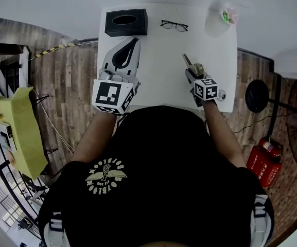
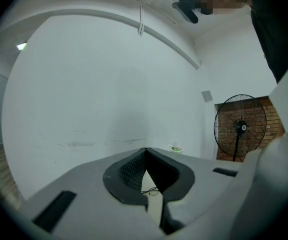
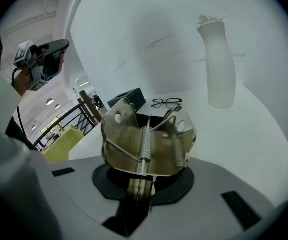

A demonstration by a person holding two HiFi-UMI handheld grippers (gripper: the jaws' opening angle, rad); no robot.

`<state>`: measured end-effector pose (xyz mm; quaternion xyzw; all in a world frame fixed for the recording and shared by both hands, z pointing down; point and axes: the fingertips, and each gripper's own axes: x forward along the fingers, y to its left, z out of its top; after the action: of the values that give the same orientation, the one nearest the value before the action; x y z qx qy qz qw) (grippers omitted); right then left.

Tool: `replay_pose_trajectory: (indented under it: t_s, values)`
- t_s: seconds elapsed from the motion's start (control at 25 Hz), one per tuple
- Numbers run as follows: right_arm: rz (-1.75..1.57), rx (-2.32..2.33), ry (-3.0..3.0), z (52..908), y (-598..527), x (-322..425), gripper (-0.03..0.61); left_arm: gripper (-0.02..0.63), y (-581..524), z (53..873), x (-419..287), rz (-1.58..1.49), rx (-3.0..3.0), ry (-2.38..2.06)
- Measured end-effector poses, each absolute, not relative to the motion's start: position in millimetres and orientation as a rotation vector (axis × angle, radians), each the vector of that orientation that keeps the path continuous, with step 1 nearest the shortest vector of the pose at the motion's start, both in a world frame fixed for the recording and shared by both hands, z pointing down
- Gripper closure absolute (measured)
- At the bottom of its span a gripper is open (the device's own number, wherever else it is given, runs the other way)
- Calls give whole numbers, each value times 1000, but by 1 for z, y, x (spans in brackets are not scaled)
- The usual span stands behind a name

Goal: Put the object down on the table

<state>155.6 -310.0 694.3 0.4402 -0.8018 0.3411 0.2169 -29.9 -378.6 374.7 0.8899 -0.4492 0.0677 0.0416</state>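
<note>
Holding the brass-coloured metal spring clip (image 3: 146,139) by its handle, pinched narrowly in the right tongs (image 3: 138,184), above the white desk (image 1: 158,81), seemingly not yet touching. Keeping the left tongs (image 2: 144,152) pressed together on nothing. Next, likely needing lowering onto bare desk and parting the jaws.

I see a black rectangular tissue box (image 1: 126,22), thin black-framed eyeglasses (image 1: 174,25) and a tall white vase (image 1: 217,20) in a row; black pedestal fan (image 2: 240,126) at right.
</note>
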Motion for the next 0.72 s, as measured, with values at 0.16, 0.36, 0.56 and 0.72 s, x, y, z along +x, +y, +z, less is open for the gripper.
replay_pose_trajectory:
  t_s: [0.16, 0.36, 0.56, 0.72]
  values:
    - [998, 1211, -2169, 715, -306, 159, 514, 607, -377, 374, -31, 208, 2726, -1380]
    - [1037, 1200, -2126, 731, -301, 162, 514, 607, -372, 377, -33, 214, 2717, -1387]
    - [1077, 1174, -2087, 742, -296, 161, 514, 607, -369, 378, -34, 222, 2711, -1390]
    - [1119, 1163, -2055, 752, -296, 160, 512, 607, -367, 379, -36, 223, 2707, -1400]
